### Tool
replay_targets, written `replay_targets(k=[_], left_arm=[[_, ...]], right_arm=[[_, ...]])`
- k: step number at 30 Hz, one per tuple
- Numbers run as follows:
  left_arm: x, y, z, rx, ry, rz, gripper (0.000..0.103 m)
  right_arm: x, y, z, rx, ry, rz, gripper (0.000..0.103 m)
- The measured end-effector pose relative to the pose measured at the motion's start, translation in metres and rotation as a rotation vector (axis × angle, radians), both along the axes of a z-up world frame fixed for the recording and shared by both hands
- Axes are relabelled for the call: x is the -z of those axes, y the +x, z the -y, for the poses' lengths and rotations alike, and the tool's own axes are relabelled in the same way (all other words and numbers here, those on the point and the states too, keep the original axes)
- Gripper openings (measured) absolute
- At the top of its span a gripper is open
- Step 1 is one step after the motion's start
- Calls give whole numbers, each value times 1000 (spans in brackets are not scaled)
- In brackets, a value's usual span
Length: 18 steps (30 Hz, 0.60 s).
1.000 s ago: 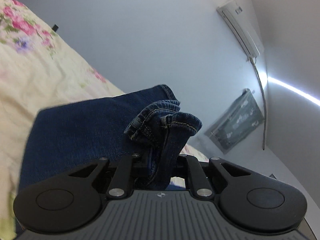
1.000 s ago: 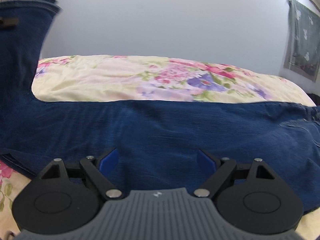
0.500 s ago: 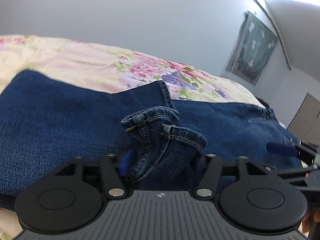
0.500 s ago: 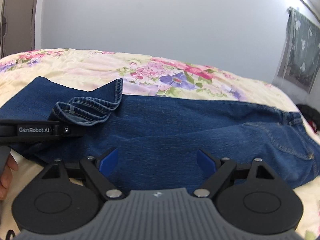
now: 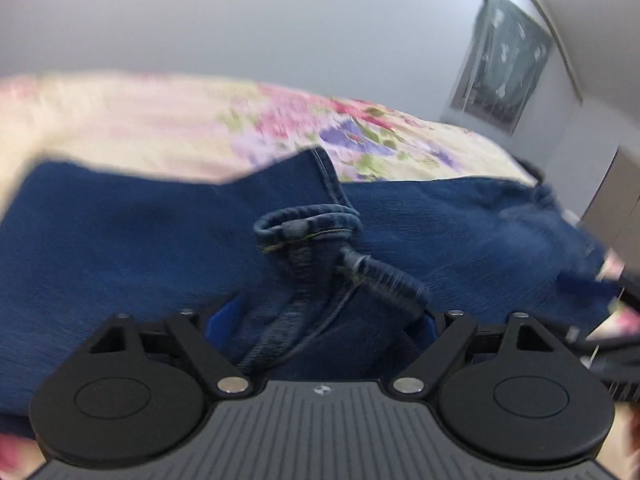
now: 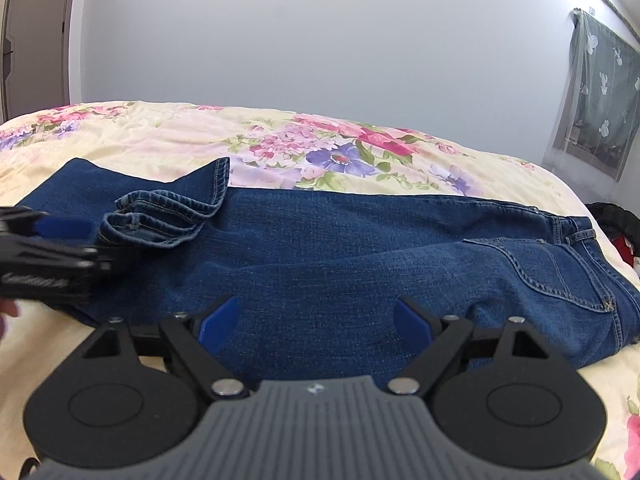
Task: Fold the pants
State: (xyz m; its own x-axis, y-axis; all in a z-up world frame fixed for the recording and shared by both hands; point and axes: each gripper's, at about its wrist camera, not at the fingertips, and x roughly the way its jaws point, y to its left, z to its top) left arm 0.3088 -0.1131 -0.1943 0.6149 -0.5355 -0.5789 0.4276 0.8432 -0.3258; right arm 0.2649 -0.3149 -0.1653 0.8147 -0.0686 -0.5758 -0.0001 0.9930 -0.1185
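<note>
Jeans (image 6: pixel 360 248) lie flat along bed (image 6: pixel 168 140), filling near strip. Bare floral bedspread beyond jeans, toward wall (image 6: pixel 320 32): open room for gripper. Bunched hems (image 6: pixel 160 220) heaped on jeans' left end form raised lump. Left gripper (image 6: pixel 60 240) just beside hems, blocks approach from left; denim sits between its spread fingers. Right gripper (image 6: pixel 316 320) over jeans' near edge, jaws wide apart, nothing between them. Dark bundle (image 6: pixel 616 220) beyond jeans' waist end.

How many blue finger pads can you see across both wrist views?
5. Right wrist view: the right gripper's two pads, plus one on the left gripper. Left wrist view: the left gripper's left pad beside the blue denim jeans; its other pad is mostly hidden.
</note>
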Motion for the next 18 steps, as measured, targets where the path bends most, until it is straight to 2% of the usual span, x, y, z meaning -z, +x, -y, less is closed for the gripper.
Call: replay_targets(k=[2,3,5,8,9,12,16,18], left_arm=[[-5,-1,-4,-43,-104,-36,100],[-10,-6,-6,-30,-152,-40,100],[-20,-18,-6,26,-214,-20,101],[-24,-27,-7,182,-278,-92,99],[-26,-32,-13,162,-323,-86,95],[-36,-38,-42,78,-385,-80,95],[-45,-39,-73,-45,-330,-36,95],[-44,-32,-84,-100,-319,-60,95]], right_arm=[[-2,-3,-2,-7,-3,0,82],[-2,-5,-3,-7,-7,0,82],[-5,-7,-3,-5,-17,8,82],[-9,-5,-2,10,-31,27,82],[-12,-3,-1,27,-31,39,82],[-22,8,-3,36,-3,68,82],[-37,30,-28,-33,11,155,82],[-42,45,-40,-70,54,176,82]])
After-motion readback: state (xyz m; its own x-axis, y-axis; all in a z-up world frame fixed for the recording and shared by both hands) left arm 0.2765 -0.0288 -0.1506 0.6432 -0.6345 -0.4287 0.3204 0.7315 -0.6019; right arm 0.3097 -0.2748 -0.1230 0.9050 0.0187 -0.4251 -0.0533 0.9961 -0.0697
